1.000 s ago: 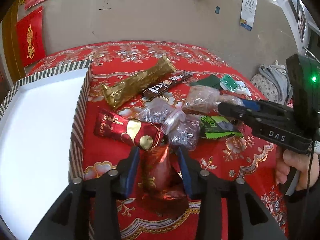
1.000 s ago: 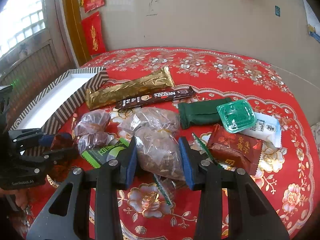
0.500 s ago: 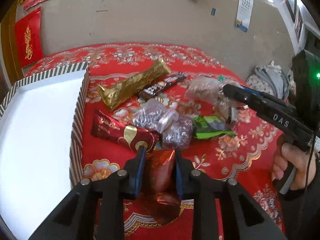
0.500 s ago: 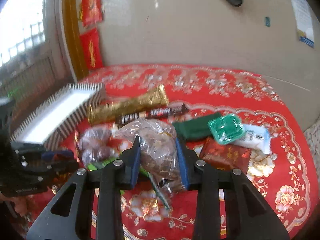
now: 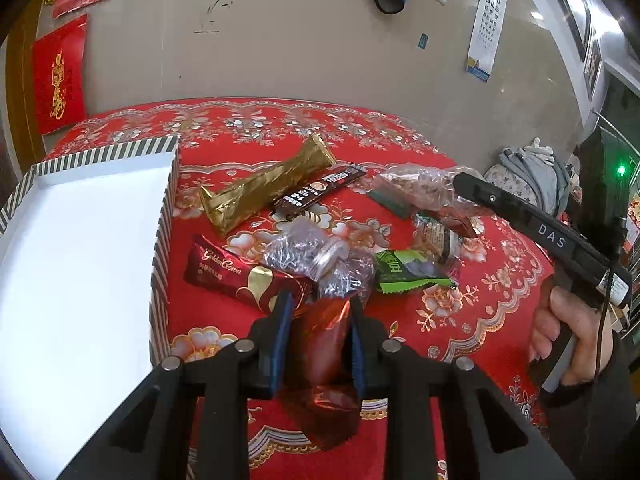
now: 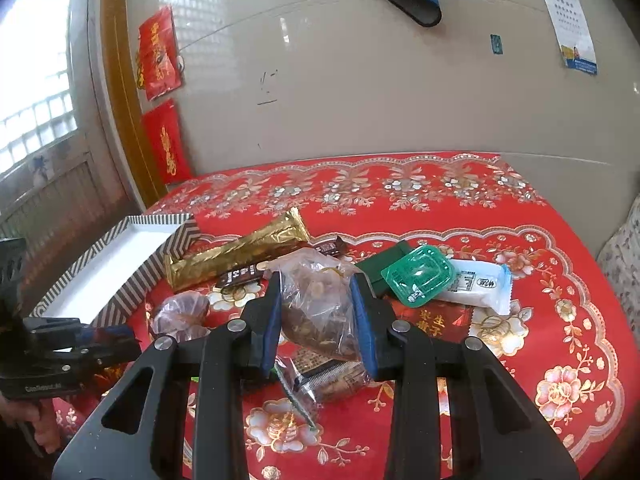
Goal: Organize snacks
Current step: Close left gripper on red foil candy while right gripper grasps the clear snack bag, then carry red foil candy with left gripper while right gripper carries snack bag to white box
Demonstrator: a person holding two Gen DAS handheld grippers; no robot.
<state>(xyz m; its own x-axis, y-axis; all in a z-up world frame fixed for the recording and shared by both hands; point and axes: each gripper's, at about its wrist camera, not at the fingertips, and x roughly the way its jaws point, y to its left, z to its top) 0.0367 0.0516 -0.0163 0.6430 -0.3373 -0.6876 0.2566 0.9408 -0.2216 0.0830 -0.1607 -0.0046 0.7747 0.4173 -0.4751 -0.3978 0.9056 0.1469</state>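
Observation:
My left gripper [image 5: 318, 312] is shut on a shiny red foil snack packet [image 5: 320, 344], held just above the red tablecloth beside the striped white box [image 5: 80, 248]. My right gripper [image 6: 316, 300] is shut on a clear bag of brown nuts [image 6: 320, 304], lifted off the table; it also shows in the left wrist view [image 5: 420, 188]. Loose snacks lie between them: a gold bar [image 5: 264, 188], a dark Nescafe stick [image 5: 320, 194], a red Golden Crown packet [image 5: 236, 276], clear bags of dark candy [image 5: 316, 256] and a green packet [image 5: 408, 272].
A green plastic cup lid [image 6: 418, 280], a white packet [image 6: 476, 284], a dark green pouch [image 6: 380, 268] and a red packet [image 6: 432, 324] lie right of the pile. The box [image 6: 116, 264] stands at the table's left. A wall runs behind the table.
Both grippers closed on their snacks and rose. The right one lifted the nut bag off the table; the left one pinched the red foil packet tighter.

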